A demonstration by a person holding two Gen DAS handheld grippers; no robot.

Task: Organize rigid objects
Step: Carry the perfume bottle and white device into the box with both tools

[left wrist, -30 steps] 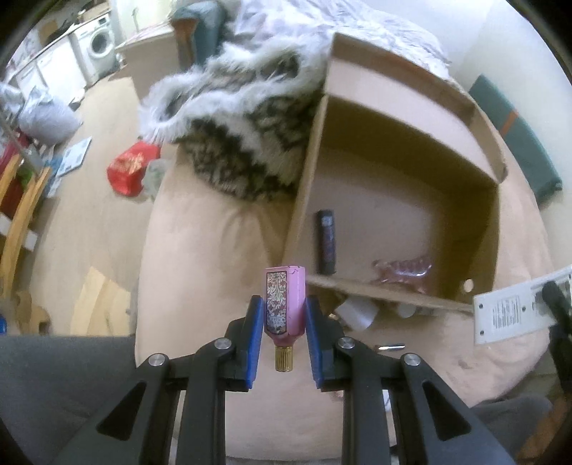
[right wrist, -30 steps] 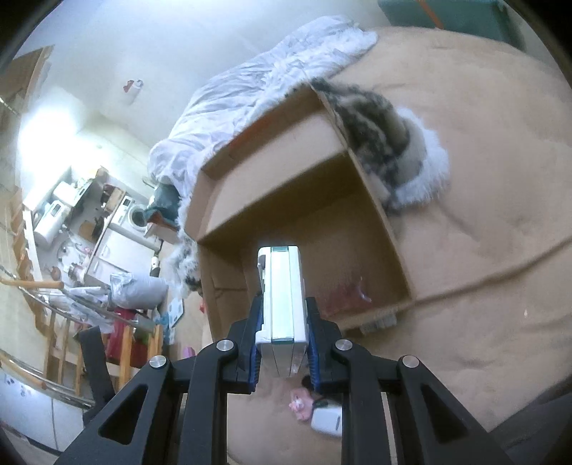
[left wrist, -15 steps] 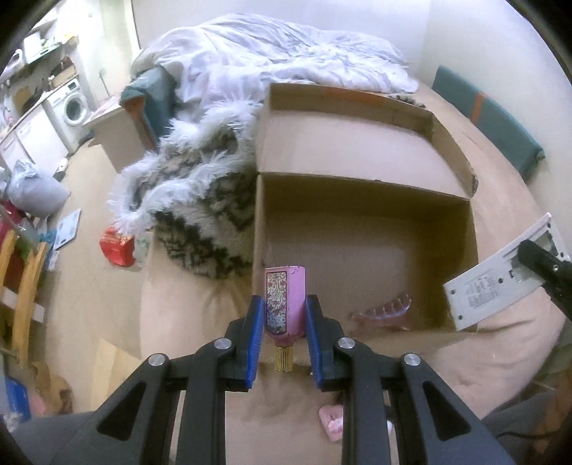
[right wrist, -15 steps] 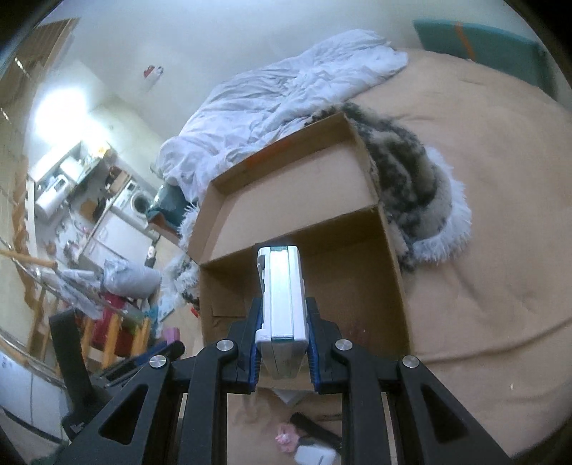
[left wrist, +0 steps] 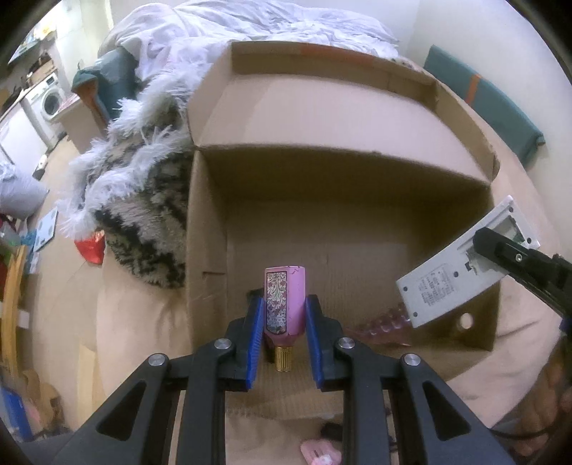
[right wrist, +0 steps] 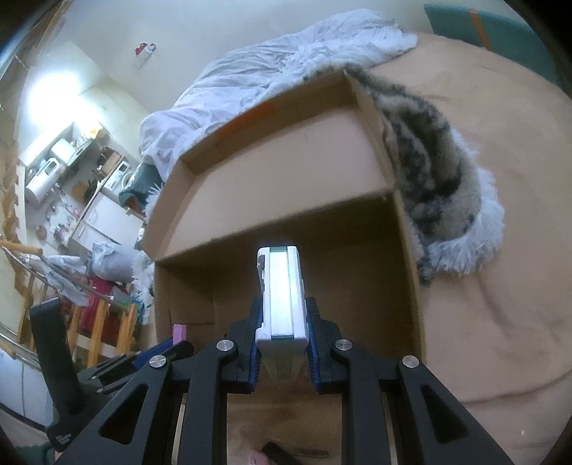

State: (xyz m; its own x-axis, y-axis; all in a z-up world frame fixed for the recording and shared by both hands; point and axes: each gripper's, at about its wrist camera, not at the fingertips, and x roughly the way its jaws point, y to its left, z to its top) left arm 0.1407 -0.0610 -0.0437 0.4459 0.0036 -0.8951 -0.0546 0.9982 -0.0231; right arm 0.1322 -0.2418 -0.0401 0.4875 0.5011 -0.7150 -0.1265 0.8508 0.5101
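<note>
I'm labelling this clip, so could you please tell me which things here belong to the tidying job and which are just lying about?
Job:
- pink bottle, in left gripper
- white device, in right gripper
- cardboard box

Lying about:
- furry blanket
- white duvet
- teal cushion

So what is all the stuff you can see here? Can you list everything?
cardboard box: one, brown, open on the bed
pink bottle: one, pink with gold cap, held over the box
white device: one, white, held at the box's right side
clear pink thing: one, inside the box, too blurred to name
furry blanket: one, grey and black, left of the box
white duvet: one, behind the box
washing machine: one, white, far left
left gripper: black with blue fingers, shut on the bottle
right gripper: black with blue fingers, shut on the device
</note>
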